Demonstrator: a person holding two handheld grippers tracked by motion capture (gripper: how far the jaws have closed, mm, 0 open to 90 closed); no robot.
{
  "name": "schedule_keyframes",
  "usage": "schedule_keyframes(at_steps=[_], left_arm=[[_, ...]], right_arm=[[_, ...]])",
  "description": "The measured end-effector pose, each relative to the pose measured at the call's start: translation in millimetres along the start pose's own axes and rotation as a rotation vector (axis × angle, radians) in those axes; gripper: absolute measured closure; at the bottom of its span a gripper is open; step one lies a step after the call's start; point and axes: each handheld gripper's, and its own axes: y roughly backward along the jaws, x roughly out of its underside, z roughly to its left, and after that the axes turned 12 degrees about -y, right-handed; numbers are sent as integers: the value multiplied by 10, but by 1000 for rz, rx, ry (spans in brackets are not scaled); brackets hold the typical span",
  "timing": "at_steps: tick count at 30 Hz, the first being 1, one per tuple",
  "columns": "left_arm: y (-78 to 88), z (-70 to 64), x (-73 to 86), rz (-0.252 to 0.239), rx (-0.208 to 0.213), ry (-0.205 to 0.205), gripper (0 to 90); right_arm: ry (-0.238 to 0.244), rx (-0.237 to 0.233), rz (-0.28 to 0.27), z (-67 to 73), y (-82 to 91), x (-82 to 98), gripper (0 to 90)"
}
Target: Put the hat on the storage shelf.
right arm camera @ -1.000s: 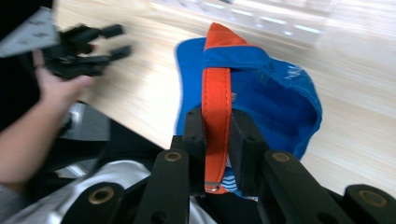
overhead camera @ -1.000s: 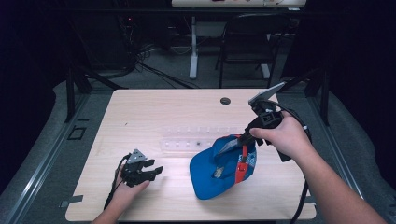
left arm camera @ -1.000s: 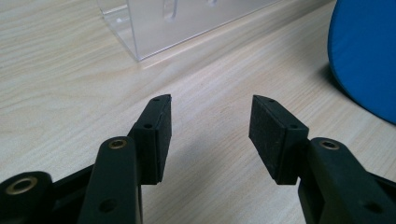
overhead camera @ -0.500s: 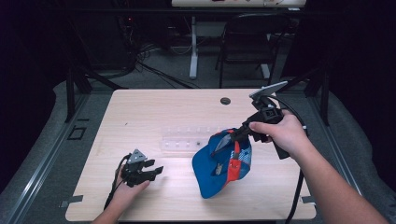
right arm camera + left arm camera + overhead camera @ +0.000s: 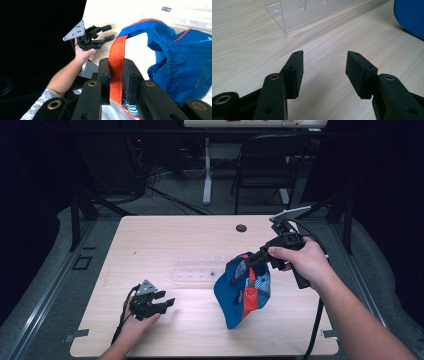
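Right gripper (image 5: 116, 75): clamping the orange strap (image 5: 115, 72) of the blue cap (image 5: 243, 290), lifting it.
Left gripper (image 5: 324, 72): resting on the table (image 5: 165, 240), jaws standing apart, holding nothing.

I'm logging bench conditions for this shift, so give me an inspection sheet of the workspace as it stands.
Surface: light wooden table, mostly bare, with a small dark round spot near the far edge.
Job's things: blue cap with orange strap, lifted by that strap, its lower edge at the tabletop.
Clutter: clear plastic rack at mid-table.
Grippers: right gripper shut on the strap; left gripper open, nothing between its pads, low over the table.
Cables: one trails from each gripper toward the near edge.
Surroundings: dark room, chair, table leg and floor cables beyond the table.
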Motion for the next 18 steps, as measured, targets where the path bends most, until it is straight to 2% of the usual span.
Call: schedule_keyframes(at_steps=[2, 7, 9, 15, 16, 18], left_arm=[[0, -1, 0, 0, 0, 0, 489], [0, -2, 0, 0, 0, -1, 489], [0, -2, -1, 0, 1, 0, 489], [1, -4, -1, -1, 2, -1, 490], [3, -1, -2, 1, 4, -6, 490], [5, -3, -3, 0, 5, -4, 490]], right_arm=[[10, -5, 12, -18, 7, -9, 783], [8, -45, -4, -44, -17, -17, 783], [-6, -51, 1, -32, -11, -22, 783], [16, -93, -9, -7, -3, -43, 783], [8, -104, -28, 7, -16, -40, 783], [24, -114, -17, 18, -8, -50, 783]])
